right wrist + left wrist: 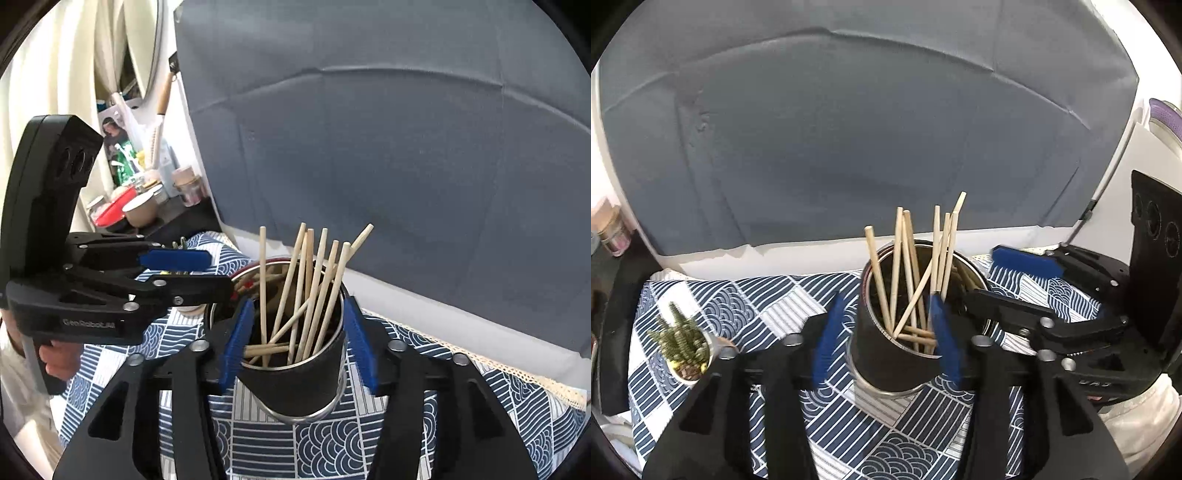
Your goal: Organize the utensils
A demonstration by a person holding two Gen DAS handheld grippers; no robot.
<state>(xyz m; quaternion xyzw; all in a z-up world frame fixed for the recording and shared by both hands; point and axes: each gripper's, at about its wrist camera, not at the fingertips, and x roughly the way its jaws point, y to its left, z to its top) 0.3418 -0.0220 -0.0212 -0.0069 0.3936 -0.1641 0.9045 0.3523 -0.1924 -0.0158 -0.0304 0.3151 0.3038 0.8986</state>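
Note:
A black cup (pixel 886 363) (pixel 291 384) with a metal rim stands on the patterned cloth. Several wooden chopsticks (pixel 897 258) (pixel 317 288) stand and lean inside it, and a few lie low across its mouth. My left gripper (pixel 886 339) is open, its blue pads (pixel 827 339) flanking the near side of the cup and gripping nothing. My right gripper (pixel 297 345) is open in the same way from the other side, with its blue pads (pixel 360 347) apart. Each gripper shows in the other's view: the right gripper (pixel 1004 284) and the left gripper (pixel 207 275), both beside the rim.
A small potted succulent (pixel 683 343) sits on the blue-and-white cloth (pixel 757 306) to the left. A grey backdrop board (pixel 849 147) rises behind the cup. A shelf with jars, a cream cup (pixel 140 210) and a red lid lies far left. A person's hand (pixel 59 358) holds the left gripper.

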